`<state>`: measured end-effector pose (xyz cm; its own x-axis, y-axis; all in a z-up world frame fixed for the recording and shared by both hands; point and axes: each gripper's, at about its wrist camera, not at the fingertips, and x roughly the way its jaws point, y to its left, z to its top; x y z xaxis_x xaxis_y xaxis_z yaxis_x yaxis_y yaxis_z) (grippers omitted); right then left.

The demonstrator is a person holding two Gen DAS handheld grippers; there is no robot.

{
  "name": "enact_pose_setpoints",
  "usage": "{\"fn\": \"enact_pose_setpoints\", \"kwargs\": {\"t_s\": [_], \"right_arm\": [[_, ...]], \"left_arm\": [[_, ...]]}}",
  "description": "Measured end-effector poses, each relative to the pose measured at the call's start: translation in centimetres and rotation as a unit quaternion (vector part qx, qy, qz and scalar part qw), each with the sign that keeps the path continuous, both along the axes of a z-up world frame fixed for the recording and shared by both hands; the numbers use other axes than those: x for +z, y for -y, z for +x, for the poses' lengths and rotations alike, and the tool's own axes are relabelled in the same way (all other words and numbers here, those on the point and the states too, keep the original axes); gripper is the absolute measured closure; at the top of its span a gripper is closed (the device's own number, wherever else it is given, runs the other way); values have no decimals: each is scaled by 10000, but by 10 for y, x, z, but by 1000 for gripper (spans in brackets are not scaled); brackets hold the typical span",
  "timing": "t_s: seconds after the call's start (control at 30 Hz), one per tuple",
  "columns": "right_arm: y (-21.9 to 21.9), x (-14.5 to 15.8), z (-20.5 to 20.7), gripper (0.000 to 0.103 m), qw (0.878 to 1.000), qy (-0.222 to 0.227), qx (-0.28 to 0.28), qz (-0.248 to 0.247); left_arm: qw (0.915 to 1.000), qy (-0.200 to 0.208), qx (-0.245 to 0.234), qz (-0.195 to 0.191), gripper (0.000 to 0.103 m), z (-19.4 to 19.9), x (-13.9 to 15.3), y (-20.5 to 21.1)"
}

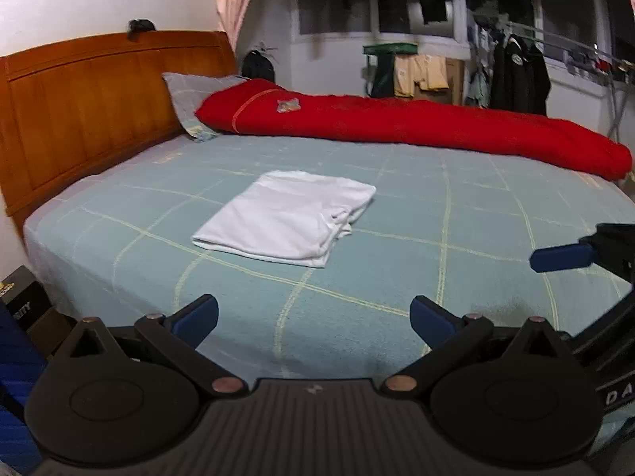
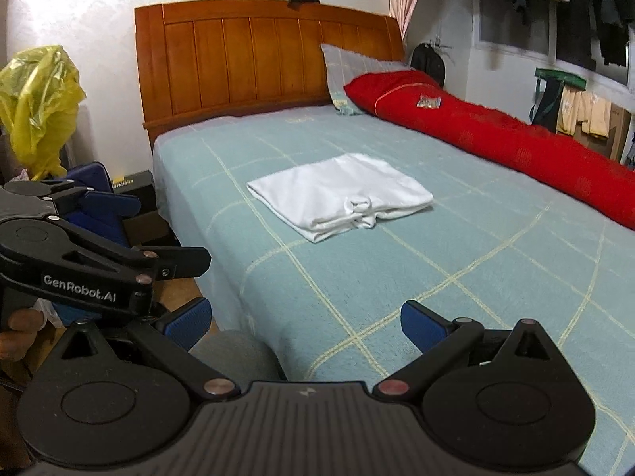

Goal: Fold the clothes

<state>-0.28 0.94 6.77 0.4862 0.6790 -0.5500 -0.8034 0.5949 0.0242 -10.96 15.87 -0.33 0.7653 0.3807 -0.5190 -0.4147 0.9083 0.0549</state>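
Resting folded on a pale green checked bed [image 1: 397, 277], a white garment [image 1: 285, 218] lies in a neat rectangle near the middle of the mattress, well apart from both hand-held grippers, which hang back over the near edge of the bed.

From the left: a wooden headboard [image 1: 91, 91] stands at the far left, a grey pillow [image 1: 190, 95] leans against it, and a long red quilt [image 1: 397, 123] runs along the far side of the bed. The left gripper [image 1: 313, 317] has its blue-padded fingers [image 1: 196, 315] spread wide and holds nothing; the garment lies straight ahead of them and slightly left of centre, not touched. At the right edge of that view the right gripper's blue pad shows from the side. In its own view the right gripper [image 2: 305, 323] is likewise spread wide and empty, with the garment ahead and slightly right of the gap between its fingers. A yellow plastic bag [image 2: 37, 99] stands beside the bed at the left of that view.

By the look of the stacked layers, the fold appears done or nearly so; a bunched loop of cloth at the garment's near edge suggests the last tidy-up remains. To finish well, either gripper would best come in low and level, pinch only that loose edge rather than the whole stack, and tuck or smooth it without dragging the layers out of square. Lifting from one corner risks undoing the fold.
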Motion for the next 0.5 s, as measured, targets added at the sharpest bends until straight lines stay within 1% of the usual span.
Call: {"fn": "enact_pose_setpoints", "kwargs": {"t_s": [0.07, 0.2, 0.37, 0.5], "right_arm": [[2, 3, -6, 0, 10000, 67, -12, 29], [4, 8, -15, 0, 9998, 181, -76, 64], [4, 12, -21, 0, 9997, 223, -112, 79], [1, 10, -22, 0, 9997, 169, -150, 27]], "left_arm": [[9999, -7, 109, 13, 1, -4, 1, 2], [9996, -18, 271, -82, 1, -11, 2, 2], [9991, -55, 430, 16, 1, -20, 2, 3], [9983, -130, 571, 59, 1, -24, 2, 3]]}}
